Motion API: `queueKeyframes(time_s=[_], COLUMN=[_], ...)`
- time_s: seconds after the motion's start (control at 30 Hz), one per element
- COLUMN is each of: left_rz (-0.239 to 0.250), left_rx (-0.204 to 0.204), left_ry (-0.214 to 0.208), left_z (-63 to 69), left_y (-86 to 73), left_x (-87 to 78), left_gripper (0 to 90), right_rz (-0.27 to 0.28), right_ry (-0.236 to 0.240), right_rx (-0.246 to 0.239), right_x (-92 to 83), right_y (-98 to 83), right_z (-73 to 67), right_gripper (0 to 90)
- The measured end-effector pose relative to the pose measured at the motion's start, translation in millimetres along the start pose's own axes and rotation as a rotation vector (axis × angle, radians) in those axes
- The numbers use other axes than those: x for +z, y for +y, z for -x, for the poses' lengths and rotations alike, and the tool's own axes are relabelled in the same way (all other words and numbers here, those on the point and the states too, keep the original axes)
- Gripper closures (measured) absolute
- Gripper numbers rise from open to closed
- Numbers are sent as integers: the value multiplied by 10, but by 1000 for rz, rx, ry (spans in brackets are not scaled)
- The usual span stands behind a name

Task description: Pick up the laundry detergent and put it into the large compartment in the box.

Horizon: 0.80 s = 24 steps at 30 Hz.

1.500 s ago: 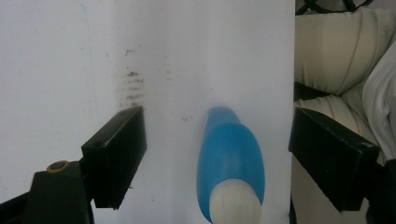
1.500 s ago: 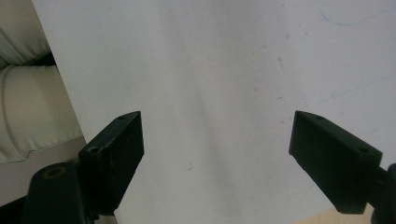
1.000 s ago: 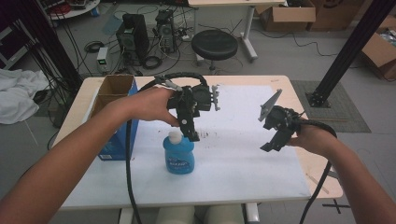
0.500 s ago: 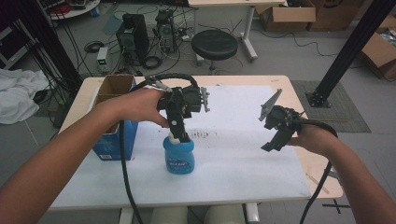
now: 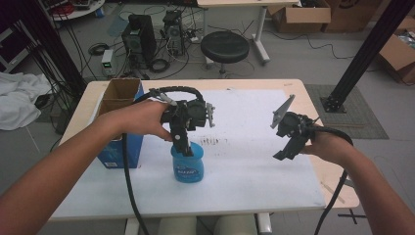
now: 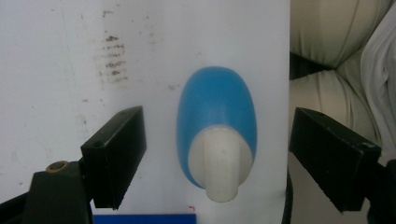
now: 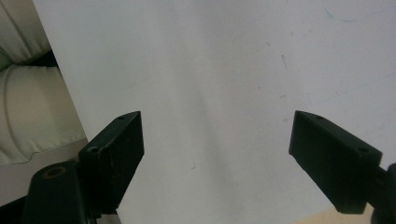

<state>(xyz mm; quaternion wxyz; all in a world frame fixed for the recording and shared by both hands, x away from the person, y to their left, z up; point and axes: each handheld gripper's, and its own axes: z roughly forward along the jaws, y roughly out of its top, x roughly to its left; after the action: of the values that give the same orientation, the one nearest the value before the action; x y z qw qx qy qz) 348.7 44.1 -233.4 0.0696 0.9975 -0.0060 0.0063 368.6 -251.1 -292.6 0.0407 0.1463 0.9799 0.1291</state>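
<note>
A blue bottle (image 5: 188,168) with a white cap (image 6: 220,163) stands upright on the white table sheet (image 5: 249,161) near the front. My left gripper (image 5: 183,146) points straight down over it, open, with the cap between its two jaws but untouched on both sides. From above, in the left gripper view, the bottle (image 6: 216,107) looks like a blue oval. My right gripper (image 5: 288,147) hovers open over bare sheet at the right, nothing between its jaws.
An open blue and brown cardboard box (image 5: 120,122) stands at the table's left edge. Dark smudges (image 5: 214,142) mark the sheet behind the bottle. The table's front edge lies close below the bottle. A black stool (image 5: 225,47) and computers sit on the floor beyond.
My left gripper has come down and slightly left over the bottle, so its jaws now straddle the white cap. The right gripper has barely moved.
</note>
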Motion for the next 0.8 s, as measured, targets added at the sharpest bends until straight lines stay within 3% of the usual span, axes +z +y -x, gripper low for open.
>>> queueKeyframes(time_s=[0.8], left_rz=[-45], left_rx=[6], left_ry=[-15], left_z=[-11], left_y=[-67], left_x=[386], left_gripper=[199], right_rz=[-1], right_ry=[2], right_rx=[-1], right_x=[4], right_y=[35], right_z=[-17], right_gripper=[176])
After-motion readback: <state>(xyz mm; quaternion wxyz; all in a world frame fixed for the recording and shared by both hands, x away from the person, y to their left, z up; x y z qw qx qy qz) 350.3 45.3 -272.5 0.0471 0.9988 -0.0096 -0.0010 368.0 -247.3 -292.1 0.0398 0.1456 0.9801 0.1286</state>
